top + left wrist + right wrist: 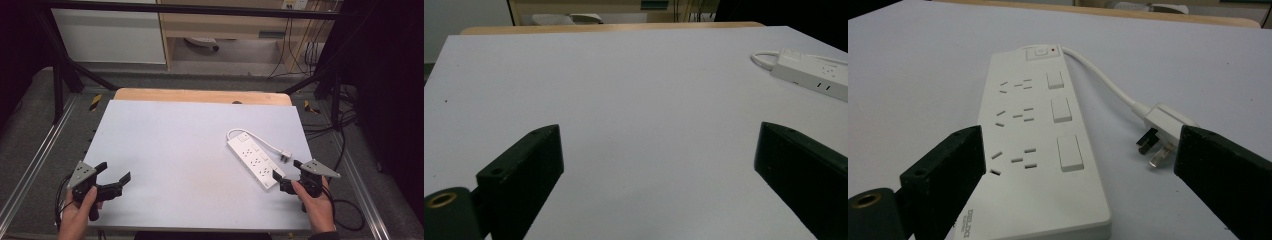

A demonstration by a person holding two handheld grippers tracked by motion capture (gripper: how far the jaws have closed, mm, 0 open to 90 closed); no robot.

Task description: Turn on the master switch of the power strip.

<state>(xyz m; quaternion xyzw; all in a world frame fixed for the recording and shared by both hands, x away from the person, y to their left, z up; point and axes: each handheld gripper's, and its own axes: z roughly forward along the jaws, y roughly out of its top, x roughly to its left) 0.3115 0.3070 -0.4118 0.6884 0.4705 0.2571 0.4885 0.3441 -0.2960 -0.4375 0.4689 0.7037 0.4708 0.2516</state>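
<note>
White power strip [255,161] lies flat on the bench [175,150], lower right of the high view, running diagonally; 3 socket groups and 3 rocker switches show in the right gripper view. Its short white cable [260,140] loops off the far end and ends in the plug [284,157], lying just beside the strip on the bench. Right hand-held gripper [286,176] sits at the strip's near end, jaws spread wide, strip end between them, pads not pressing it. Left hand-held gripper [114,172], lower left of the frame, jaws spread, well apart from the strip, over bare bench.
</note>
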